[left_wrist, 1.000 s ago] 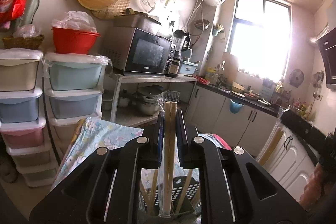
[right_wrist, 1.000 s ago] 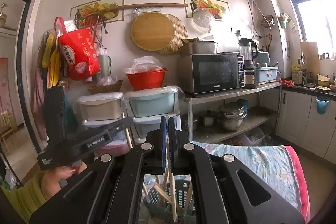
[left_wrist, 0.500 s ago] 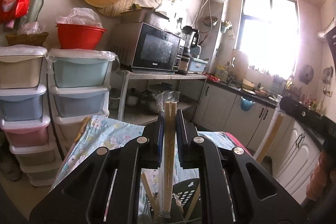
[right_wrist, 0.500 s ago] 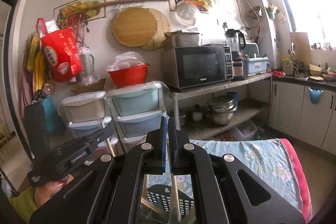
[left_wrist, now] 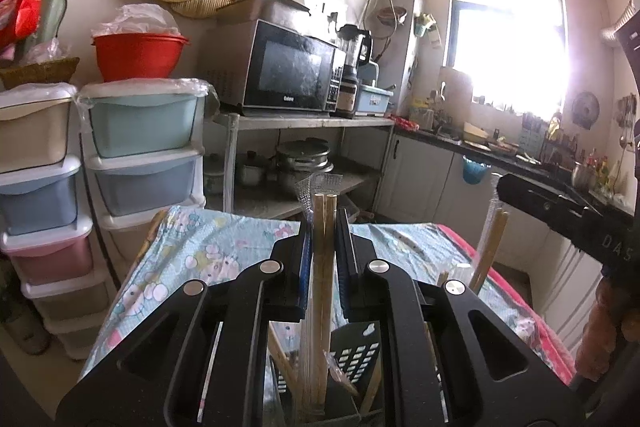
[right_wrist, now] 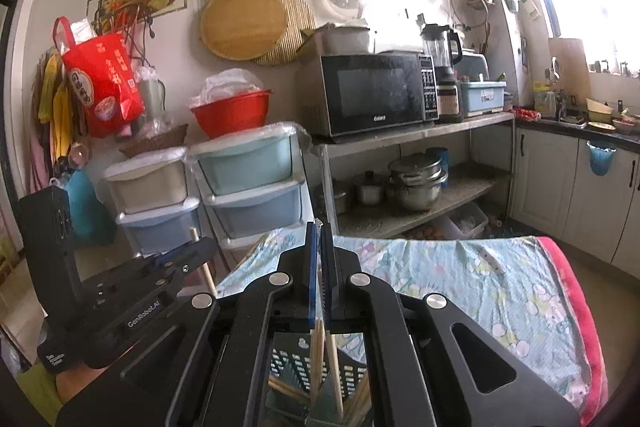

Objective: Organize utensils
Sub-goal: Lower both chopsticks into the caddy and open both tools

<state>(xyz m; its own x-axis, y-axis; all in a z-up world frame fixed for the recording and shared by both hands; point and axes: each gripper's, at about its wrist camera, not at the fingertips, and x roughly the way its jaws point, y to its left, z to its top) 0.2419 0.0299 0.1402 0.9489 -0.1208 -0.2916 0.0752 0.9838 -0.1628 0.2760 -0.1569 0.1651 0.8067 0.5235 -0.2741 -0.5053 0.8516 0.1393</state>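
Note:
My left gripper [left_wrist: 323,217] is shut on a wrapped pair of wooden chopsticks [left_wrist: 322,267] that stands upright, its lower end down in a dark slotted utensil holder [left_wrist: 354,353] under the jaws. My right gripper [right_wrist: 319,231] is shut on another pair of chopsticks [right_wrist: 320,355], whose lower ends reach into the same holder [right_wrist: 296,363] among other chopsticks. The right gripper's body [left_wrist: 568,215] shows at the right of the left wrist view, and the left gripper's body [right_wrist: 132,295] shows at the left of the right wrist view.
A table under a light blue flowered cloth [right_wrist: 480,279] with a pink edge holds the utensil holder. Behind stand stacked plastic drawers [left_wrist: 140,155], a metal shelf with a microwave [right_wrist: 372,91] and pots, and a kitchen counter [left_wrist: 500,155] by the window.
Both grippers have sunk lower over the holder with their chopsticks and tilted slightly, so the table cloth fills more of both views. The grips are unchanged.

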